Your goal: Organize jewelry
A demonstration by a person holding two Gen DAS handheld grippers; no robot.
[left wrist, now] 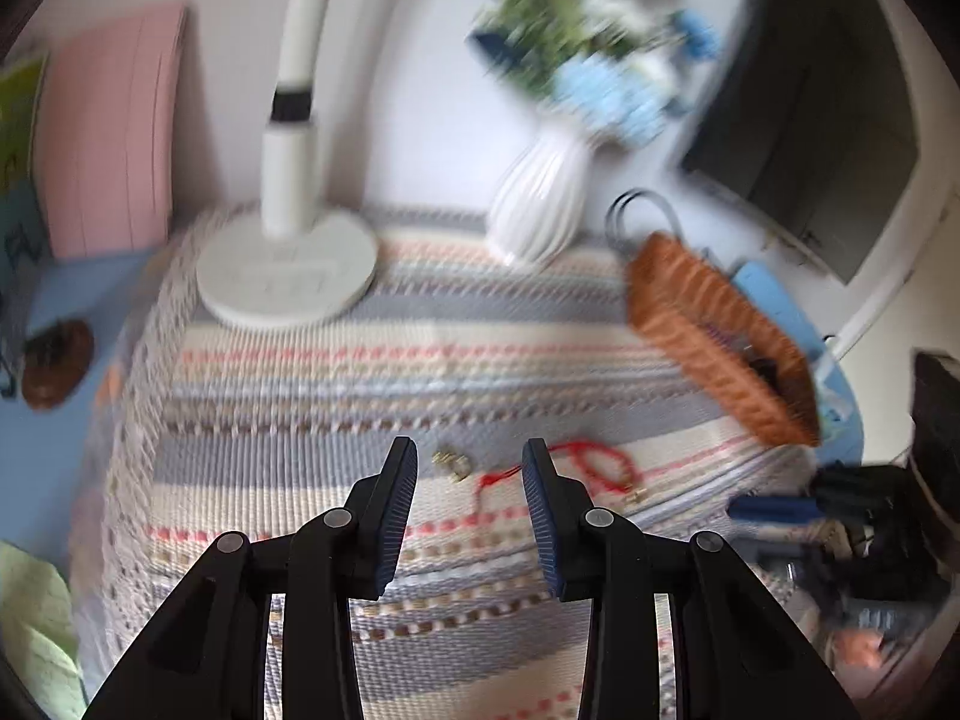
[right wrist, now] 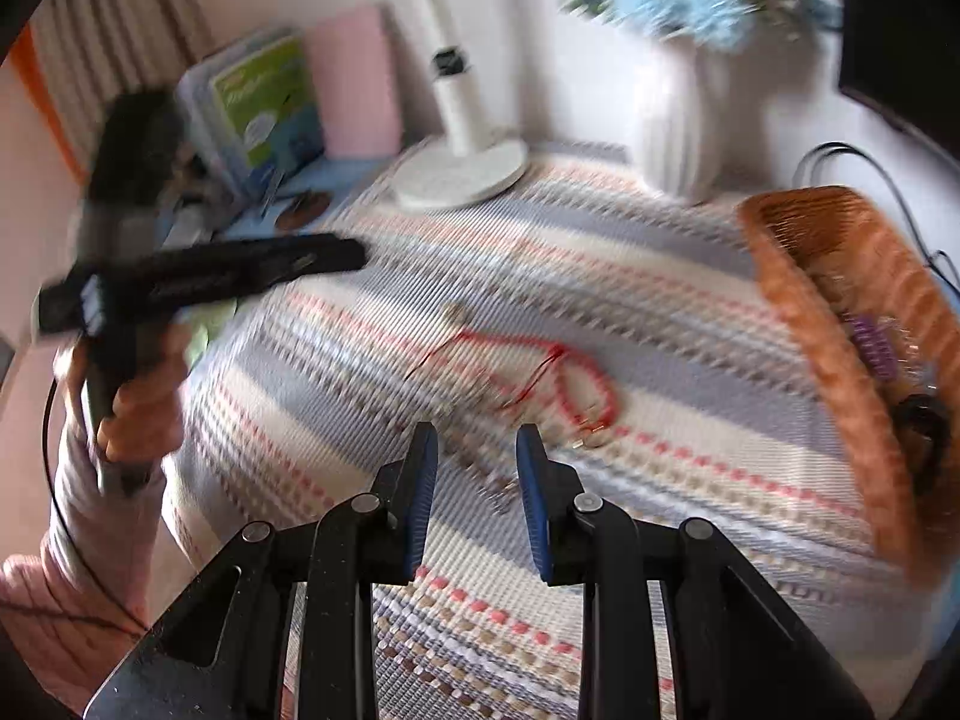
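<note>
Left gripper (left wrist: pixel 469 450): released; blue-padded fingers apart, nothing between them, hovering above the mat's near part. In the right wrist view it appears at far left (right wrist: pixel 336 255), gripped by the person's hand (right wrist: pixel 135 408).
Right gripper (right wrist: pixel 477 435): released; fingers spread, empty, above the mat's near part.
Red beaded string bracelet (right wrist: pixel 576 378): lies loose on the mat, just beyond the right gripper's fingertips; in the left wrist view it sits right of the left gripper's right finger (left wrist: pixel 600 462).
Small gold-coloured jewelry piece (left wrist: pixel 453 462): on the mat, left of the bracelet, seen between the left gripper's fingertips; details blurred.
Woven striped mat in grey, cream and pink (left wrist: pixel 360 372): covers the table centre.
Orange-brown wicker basket (right wrist: pixel 840 312): on the mat's right edge; holds a purple item (right wrist: pixel 873 342) and a dark item, both indistinct.
White desk lamp with round base (left wrist: pixel 288 276): far left on the mat.
White ribbed vase with blue and white flowers (left wrist: pixel 540 204): far centre, between lamp and basket.
Pink book-like block (left wrist: pixel 114 132): upright at far left, off the mat.
</note>
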